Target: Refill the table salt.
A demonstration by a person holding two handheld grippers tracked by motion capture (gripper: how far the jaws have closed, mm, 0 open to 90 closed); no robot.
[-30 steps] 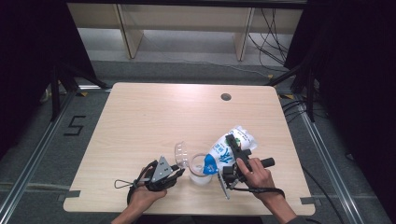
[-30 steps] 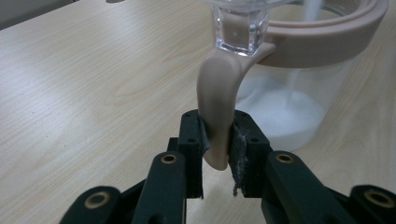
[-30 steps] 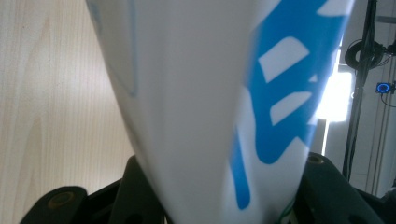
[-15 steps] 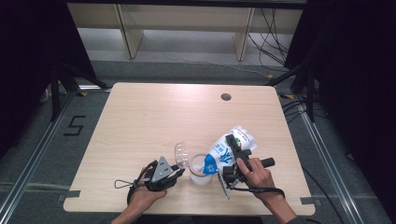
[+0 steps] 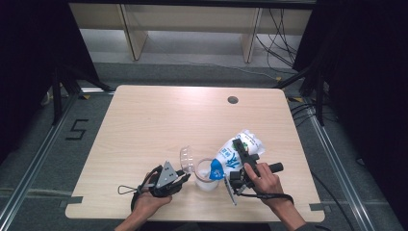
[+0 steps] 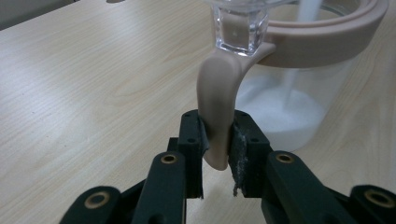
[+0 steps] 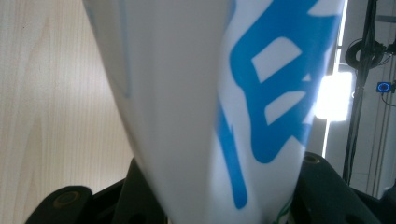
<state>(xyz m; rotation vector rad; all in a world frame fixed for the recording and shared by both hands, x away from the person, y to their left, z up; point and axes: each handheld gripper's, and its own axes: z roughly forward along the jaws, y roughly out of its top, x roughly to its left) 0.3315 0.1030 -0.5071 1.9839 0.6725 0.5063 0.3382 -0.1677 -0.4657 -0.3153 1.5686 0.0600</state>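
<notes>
A clear jar [image 5: 206, 174] with a beige rim [image 6: 327, 39] stands near the table's front edge, white powder [image 6: 280, 116] lying in its bottom. Its clear lid [image 5: 186, 159] is hinged open to the left. My left gripper [image 5: 182, 178] is shut on the jar's beige handle tab [image 6: 217, 112]. My right gripper [image 5: 236, 166] is shut on a white and blue bag [image 5: 233, 153], tipped with its blue spout [image 5: 216, 169] over the jar. A thin white stream [image 6: 299, 51] falls into the jar. The bag's printed side [image 7: 224, 93] presses close between the right jaws.
The pale wooden table [image 5: 159, 120] has a round cable hole [image 5: 233, 100] at the back right. Shelving legs and cables [image 5: 269, 33] lie on the floor beyond the far edge. Dark curtains flank both sides.
</notes>
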